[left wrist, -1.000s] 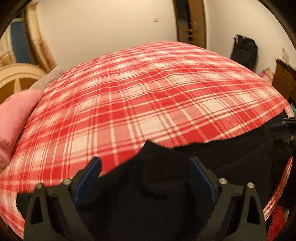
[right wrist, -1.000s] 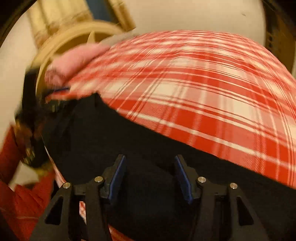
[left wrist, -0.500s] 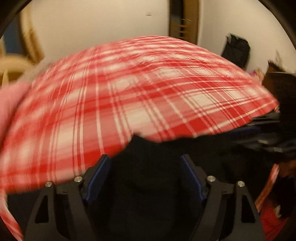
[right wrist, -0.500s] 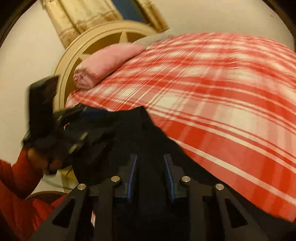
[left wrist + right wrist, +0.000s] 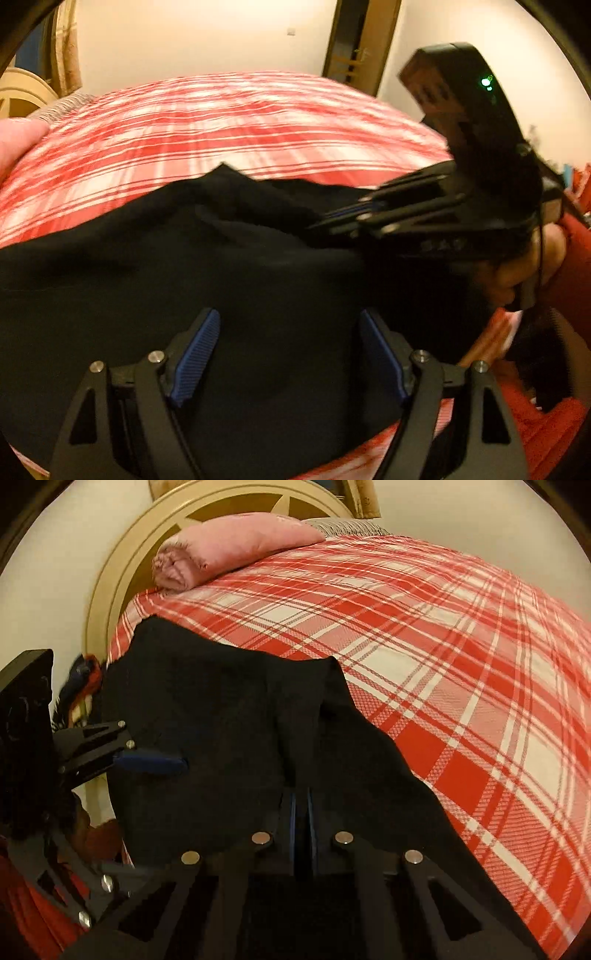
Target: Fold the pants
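Pants gripped on the right, left pads apart over the cloth

Pants, black, lie along the near edge of the bed, on its red and white checked cover, with one pointed corner reaching up onto the checks.

The right hand-held gripper tilts steeply down toward the bed, and its jaws have just been closing: the blue pads now stand almost together, clenched on a raised ridge of the black cloth that runs up from between them. In the left wrist view this gripper enters from the right, lying low and nearly flat over the cloth's edge, with a green light on its body and a hand behind it beside a red sleeve.

The left hand-held gripper also points down at the pants. Its jaws are released and wide, with the blue pads well apart, black cloth spread under and between them, and neither pad pressing on it. In the right wrist view it comes in from the left over the cloth's outer edge.

A pink pillow rests at the head of the bed, against a round cream headboard.
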The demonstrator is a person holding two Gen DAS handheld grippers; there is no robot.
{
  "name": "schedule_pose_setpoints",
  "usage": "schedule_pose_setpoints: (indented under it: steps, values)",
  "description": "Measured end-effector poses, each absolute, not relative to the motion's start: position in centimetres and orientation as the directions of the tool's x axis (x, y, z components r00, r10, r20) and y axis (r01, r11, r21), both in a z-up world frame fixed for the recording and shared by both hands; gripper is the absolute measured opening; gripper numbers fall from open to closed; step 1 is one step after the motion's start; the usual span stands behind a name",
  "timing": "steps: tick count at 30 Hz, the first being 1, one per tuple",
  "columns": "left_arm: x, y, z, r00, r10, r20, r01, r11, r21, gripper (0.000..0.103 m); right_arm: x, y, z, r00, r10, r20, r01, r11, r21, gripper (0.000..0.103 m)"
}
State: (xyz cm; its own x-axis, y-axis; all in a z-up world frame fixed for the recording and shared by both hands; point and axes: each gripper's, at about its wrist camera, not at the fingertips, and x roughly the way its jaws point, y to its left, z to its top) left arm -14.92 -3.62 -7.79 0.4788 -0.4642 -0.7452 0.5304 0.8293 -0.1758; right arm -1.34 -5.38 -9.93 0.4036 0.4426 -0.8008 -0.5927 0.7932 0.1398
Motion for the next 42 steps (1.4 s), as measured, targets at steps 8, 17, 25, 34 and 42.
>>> schedule_pose_setpoints:
  steps: [8, 17, 25, 34, 42]
  values:
    - [-16.2, -6.1, -8.9, 0.525, -0.371, -0.766, 0.576, 0.817, -0.001, 0.080, 0.6, -4.5, -6.7, 0.523, 0.368, -0.769, -0.576, 0.817, -0.001, 0.005]
    - [-16.0, -6.4, -9.0, 0.523, -0.360, -0.773, 0.585, 0.811, 0.019, 0.083, 1.2, -9.8, -7.1, 0.614, 0.323, -0.720, -0.389, 0.918, 0.079, 0.013]
    - [-15.0, -6.5, -8.9, 0.493, -0.383, -0.781, 0.612, 0.791, -0.002, 0.086, -6.4, -26.7, -5.9, 0.606, 0.206, -0.768, -0.143, 0.978, 0.150, 0.014]
    - [-14.1, -7.1, -5.5, 0.453, -0.498, -0.739, 0.611, 0.777, -0.149, 0.086, -16.5, -31.3, -7.4, 0.680, 0.433, -0.591, 0.049, 0.778, 0.626, 0.063]
    - [-15.7, -11.8, -5.2, 0.406, -0.543, -0.735, 0.757, 0.651, -0.063, 0.086, -19.5, -26.4, -12.3, 0.636, 0.651, -0.414, 0.059, 0.494, 0.867, 0.065]
